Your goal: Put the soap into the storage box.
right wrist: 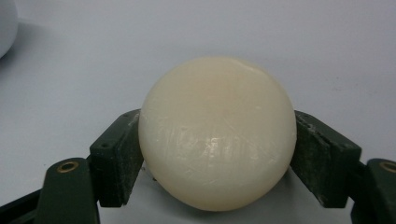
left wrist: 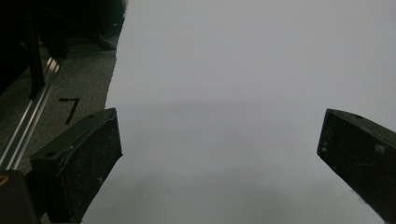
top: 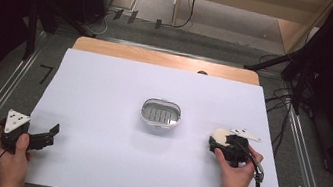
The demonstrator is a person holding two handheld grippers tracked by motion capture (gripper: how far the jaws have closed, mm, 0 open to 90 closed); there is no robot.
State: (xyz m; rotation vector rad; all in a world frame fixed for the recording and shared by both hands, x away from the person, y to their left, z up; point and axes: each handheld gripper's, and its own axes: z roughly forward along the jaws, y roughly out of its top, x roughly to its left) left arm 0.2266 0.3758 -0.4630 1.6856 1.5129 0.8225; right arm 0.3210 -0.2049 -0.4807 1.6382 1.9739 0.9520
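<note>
right tongs [right wrist: 217, 154] clamp soap [right wrist: 217, 133] | right of dish [top: 161, 113] | open table [top: 98, 128] between

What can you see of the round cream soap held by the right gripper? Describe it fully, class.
The soap is a smooth, rounded cream bar with a waxy, slightly glossy look and faint scuffs across its face. The right gripper has its two black jaws pressed against the soap's left and right sides. In the high view the soap sits low over the white table, right of the metal dish and apart from it.
</note>
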